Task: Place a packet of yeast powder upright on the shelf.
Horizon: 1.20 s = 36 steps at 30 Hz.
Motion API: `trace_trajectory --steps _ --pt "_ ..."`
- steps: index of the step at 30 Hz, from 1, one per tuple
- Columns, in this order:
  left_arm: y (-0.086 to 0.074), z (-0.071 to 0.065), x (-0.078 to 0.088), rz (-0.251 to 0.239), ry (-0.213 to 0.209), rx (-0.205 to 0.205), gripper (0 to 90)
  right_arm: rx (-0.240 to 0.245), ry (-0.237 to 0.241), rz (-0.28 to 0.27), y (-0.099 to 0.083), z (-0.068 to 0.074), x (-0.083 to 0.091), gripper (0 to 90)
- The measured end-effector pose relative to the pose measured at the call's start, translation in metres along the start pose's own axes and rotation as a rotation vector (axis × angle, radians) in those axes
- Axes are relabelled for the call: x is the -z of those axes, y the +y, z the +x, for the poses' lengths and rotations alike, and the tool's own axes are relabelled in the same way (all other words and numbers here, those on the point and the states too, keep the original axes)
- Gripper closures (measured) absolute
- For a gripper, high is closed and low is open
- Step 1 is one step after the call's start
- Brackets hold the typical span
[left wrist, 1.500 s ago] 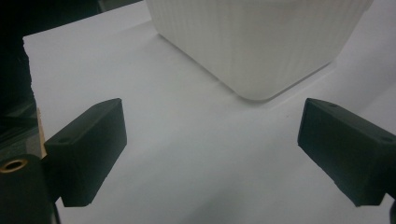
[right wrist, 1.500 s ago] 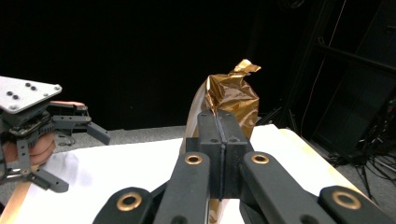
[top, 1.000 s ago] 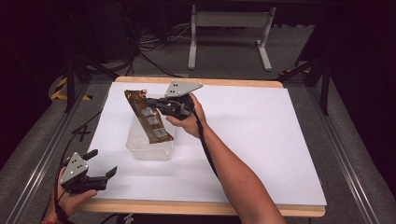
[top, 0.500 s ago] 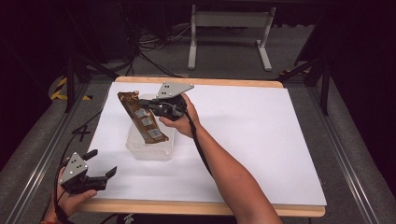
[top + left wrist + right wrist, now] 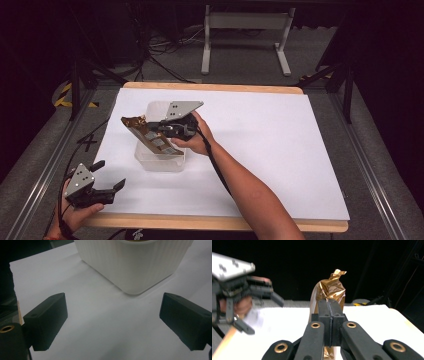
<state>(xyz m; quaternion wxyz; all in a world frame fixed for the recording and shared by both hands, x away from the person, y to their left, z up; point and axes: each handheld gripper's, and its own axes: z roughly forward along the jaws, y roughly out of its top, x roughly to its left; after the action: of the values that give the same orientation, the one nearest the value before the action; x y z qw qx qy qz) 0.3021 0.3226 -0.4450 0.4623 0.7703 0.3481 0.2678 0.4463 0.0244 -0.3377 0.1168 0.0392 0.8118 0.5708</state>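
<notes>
The long, flat gold-brown foil packet (image 5: 150, 137) with a crimped, crinkled end hangs tilted over the translucent white ribbed plastic tub (image 5: 160, 161), its lower end at or just inside the tub's opening and its upper end pointing up and to the left in the high view. It looks light and thin, a soft pouch with a little stiffness from whatever is sealed inside; the foil is smooth and likely slippery, and it would crease or dent under a hard squeeze rather than break. A pinch across the flat face near the middle, as now, seems the sensible hold, since the crimped end would tear or slide more easily. The right gripper (image 5: 329, 315) has its fingers (image 5: 324, 308) pressed together on the packet, with only the thin foil between the pads, and the packet rises past them in the right gripper view. The left gripper (image 5: 107, 176) rests low at the near left corner of the white-covered tabletop (image 5: 280, 150), its fingers (image 5: 47, 315) spread wide with nothing between them, aimed at the tub, which stands near but apart from them.
</notes>
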Motion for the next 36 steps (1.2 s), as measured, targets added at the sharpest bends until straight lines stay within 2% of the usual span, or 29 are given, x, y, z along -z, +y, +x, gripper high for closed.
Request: trace_trajectory --steps 3,7,12,22,23,36 --pt "0.0 -0.001 -0.001 0.003 0.002 0.002 8.7 0.019 0.015 0.013 -0.005 0.007 0.001 90.0" --pt "0.0 -0.001 -0.002 0.007 0.0 0.001 8.7 0.004 0.03 0.003 -0.008 0.008 0.006 90.0" --pt "0.0 -0.001 -0.001 0.005 0.001 0.0 8.7 0.031 0.008 0.039 -0.014 0.013 0.01 90.0" --pt "0.0 -0.002 -0.002 0.017 -0.001 0.003 8.7 0.004 -0.014 0.047 -0.031 0.013 0.03 90.0" --pt "0.0 -0.002 -0.003 0.018 -0.002 -0.001 8.7 -0.006 -0.005 0.046 -0.034 0.013 0.032 90.0" --pt "0.001 -0.002 -0.004 0.019 -0.001 -0.001 8.6 -0.02 -0.043 0.064 -0.051 0.016 0.045 90.0"
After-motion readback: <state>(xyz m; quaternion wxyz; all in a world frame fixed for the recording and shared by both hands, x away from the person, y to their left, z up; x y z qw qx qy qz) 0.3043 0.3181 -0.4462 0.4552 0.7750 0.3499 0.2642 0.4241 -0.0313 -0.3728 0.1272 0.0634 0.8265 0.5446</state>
